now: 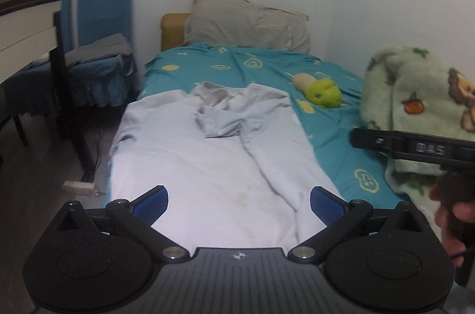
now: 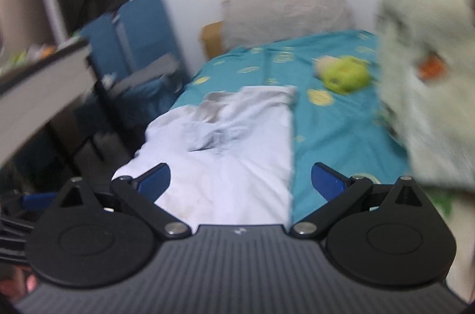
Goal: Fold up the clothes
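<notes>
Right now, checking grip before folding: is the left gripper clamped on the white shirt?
No, the left gripper stands open above the white shirt.

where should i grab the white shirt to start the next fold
Take the white shirt by its near hem corners, coming in from the foot of the bed, low and flat. It lies spread out with the collar at the far end toward the pillow. The left tool and right tool both stand open over that near edge, holding nothing.
</notes>
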Tool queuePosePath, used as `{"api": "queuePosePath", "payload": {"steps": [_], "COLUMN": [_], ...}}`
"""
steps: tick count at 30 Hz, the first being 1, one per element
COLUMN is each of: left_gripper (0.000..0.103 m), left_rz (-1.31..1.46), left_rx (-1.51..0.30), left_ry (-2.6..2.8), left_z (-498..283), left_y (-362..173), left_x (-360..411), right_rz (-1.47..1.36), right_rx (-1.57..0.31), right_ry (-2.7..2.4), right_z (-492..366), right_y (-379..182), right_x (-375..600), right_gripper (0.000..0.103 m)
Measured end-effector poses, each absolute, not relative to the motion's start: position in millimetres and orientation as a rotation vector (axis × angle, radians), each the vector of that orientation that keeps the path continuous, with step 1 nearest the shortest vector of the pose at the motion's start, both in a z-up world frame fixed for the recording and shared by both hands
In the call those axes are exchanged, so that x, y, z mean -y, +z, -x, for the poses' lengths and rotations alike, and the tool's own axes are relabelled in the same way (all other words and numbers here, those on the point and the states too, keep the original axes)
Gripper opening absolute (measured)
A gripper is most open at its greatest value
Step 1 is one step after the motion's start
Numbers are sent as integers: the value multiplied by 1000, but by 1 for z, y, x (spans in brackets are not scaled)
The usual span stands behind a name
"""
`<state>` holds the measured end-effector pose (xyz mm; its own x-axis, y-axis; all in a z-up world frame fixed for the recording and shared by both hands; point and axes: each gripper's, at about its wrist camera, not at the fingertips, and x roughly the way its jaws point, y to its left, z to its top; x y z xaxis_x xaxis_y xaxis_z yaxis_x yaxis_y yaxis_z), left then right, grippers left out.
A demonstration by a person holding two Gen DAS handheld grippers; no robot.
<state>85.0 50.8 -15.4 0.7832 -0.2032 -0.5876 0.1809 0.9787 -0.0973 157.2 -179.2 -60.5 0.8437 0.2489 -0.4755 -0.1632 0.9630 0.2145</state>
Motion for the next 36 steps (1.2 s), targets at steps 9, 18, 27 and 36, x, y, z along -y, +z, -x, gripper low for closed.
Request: {"api": "queuePosePath", "payload": {"steps": [9,18,27,36], "left_gripper": [100,100,100,100], "left_rz": [191,348,464,564], "left_rx": [-665,-785,-856,-907], "left_ry": [-126,-119,-101,-77], "left_z": [-98,-132,-143,-151], "left_y": [-26,-70,-92,-109], "left_x": [-146,-184,-197,-196], "right_rz": [147,617,1084,747], "right_rx": [-651,-754,-787,-732], "right_ry": [539,679,688,565], "right_z": [-305,-386,-410,-426], "right_y": [-68,-150,-239,-187], "right_x": [-10,-191,-279,-250], "right_gripper": [98,79,54,8]}}
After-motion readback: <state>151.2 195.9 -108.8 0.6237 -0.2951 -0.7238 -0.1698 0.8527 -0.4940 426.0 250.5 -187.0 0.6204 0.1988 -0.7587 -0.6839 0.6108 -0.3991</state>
